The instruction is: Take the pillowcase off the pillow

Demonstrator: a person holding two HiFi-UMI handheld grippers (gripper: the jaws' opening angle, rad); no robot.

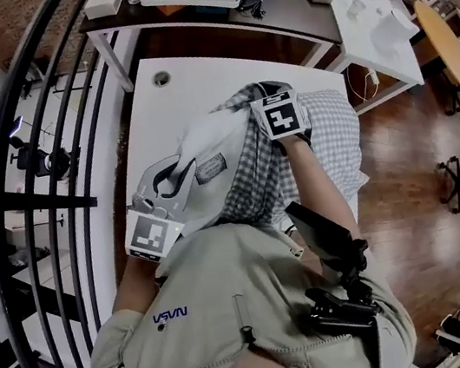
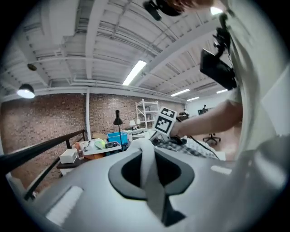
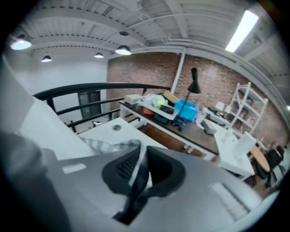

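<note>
Peel-off step, mid-way by our read. The pillow (image 1: 207, 152) lies on the white worktop (image 1: 185, 81) right in front of the person, its white end poking out on the left. The checked pillowcase (image 1: 332, 139) covers the rest, bunched toward the right.

The left tongs (image 2: 149, 174) are clamped together on a fold of the pillow's white cloth. The right tongs (image 3: 141, 170) are pinched on a thin edge of the checked pillowcase, near its open mouth at the far side.

So both grips are set, one on each cloth. We judge the next move calls for drawing the two apart: the left anchors the pillow, the right drags the case mouth away along the pillow's length. Risks are the thin edge slipping out of the right pinch, or the case snagging on a pillow corner.
</note>
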